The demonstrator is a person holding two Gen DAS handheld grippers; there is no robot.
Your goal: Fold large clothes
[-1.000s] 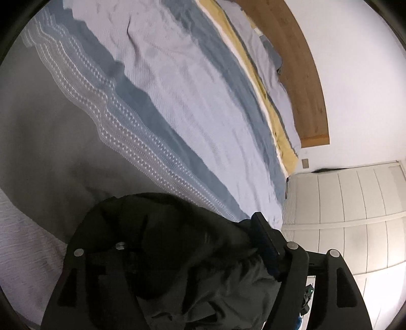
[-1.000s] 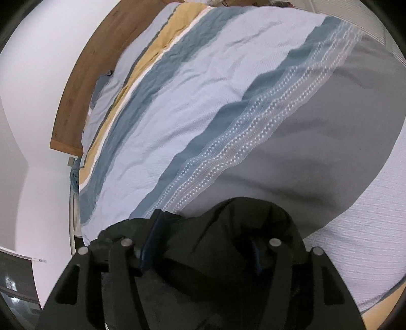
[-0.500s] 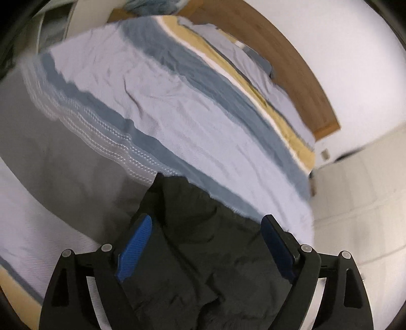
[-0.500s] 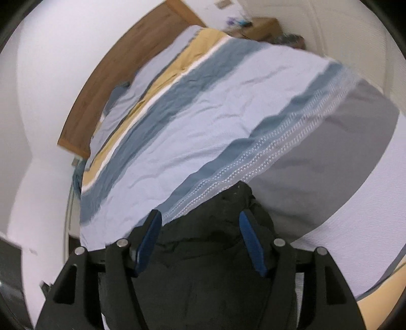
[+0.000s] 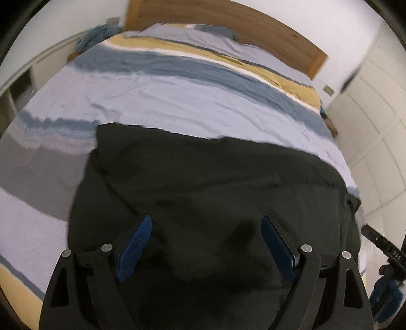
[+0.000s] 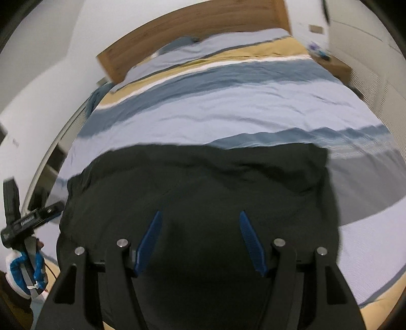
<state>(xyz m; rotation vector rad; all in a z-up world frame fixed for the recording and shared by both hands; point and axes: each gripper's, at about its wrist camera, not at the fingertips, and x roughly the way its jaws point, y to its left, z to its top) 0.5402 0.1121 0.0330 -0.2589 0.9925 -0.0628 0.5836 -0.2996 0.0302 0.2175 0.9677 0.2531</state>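
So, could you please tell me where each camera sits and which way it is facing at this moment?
Left wrist: on the left gripper, looking along its open blue-padded fingers over the dark green garment towards the wooden headboard; the right gripper's handle shows at right.
Right wrist: on the right gripper, fingers open, facing the same headboard; a blue-and-white gloved hand shows at left.
Shared: the garment, the striped bedspread and the headboard.

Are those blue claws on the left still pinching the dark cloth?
Apart. The left wrist view shows the left gripper wide open, both blue pads clear, with the dark garment lying spread on the bed.
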